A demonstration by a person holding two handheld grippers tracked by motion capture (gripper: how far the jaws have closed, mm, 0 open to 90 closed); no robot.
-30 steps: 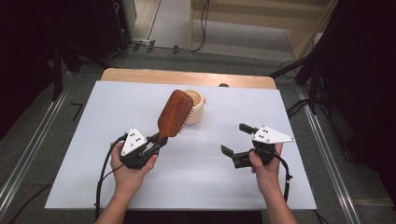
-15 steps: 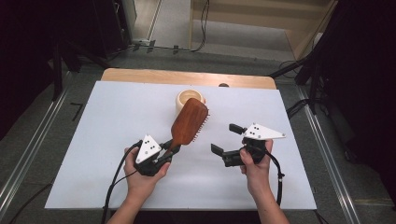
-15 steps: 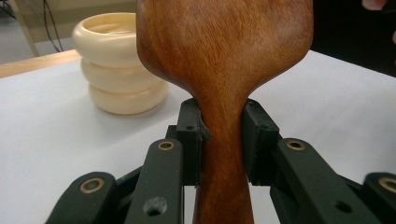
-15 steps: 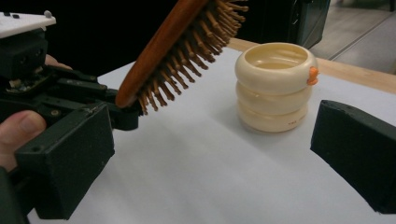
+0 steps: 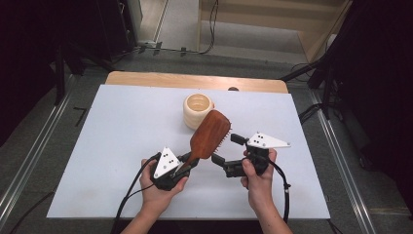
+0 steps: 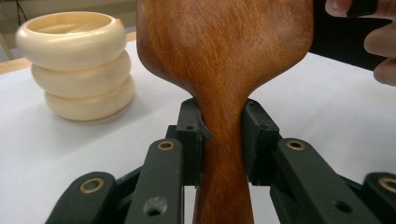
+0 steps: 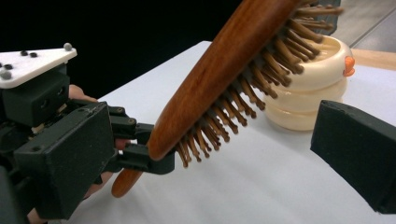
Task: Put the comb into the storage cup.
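The left claw (image 5: 191, 164) grips the hairbrush (image 5: 210, 134) by its handle, head raised. The right claw (image 5: 225, 150) gapes wide just beside its bristles; the cup (image 5: 197, 110) stands beyond.

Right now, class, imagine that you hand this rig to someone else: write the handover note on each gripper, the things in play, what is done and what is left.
Left gripper: shut on the neck of the wooden hairbrush, held clear of the table, bristles toward the right gripper.
Right gripper: open, empty, jaws either side of the brush head's edge, not touching it.
Cream ribbed cup: upright on the white table, behind the brush.
Done: brush picked up.
Left: probably passing it to the right gripper; where it goes after that is not clear.
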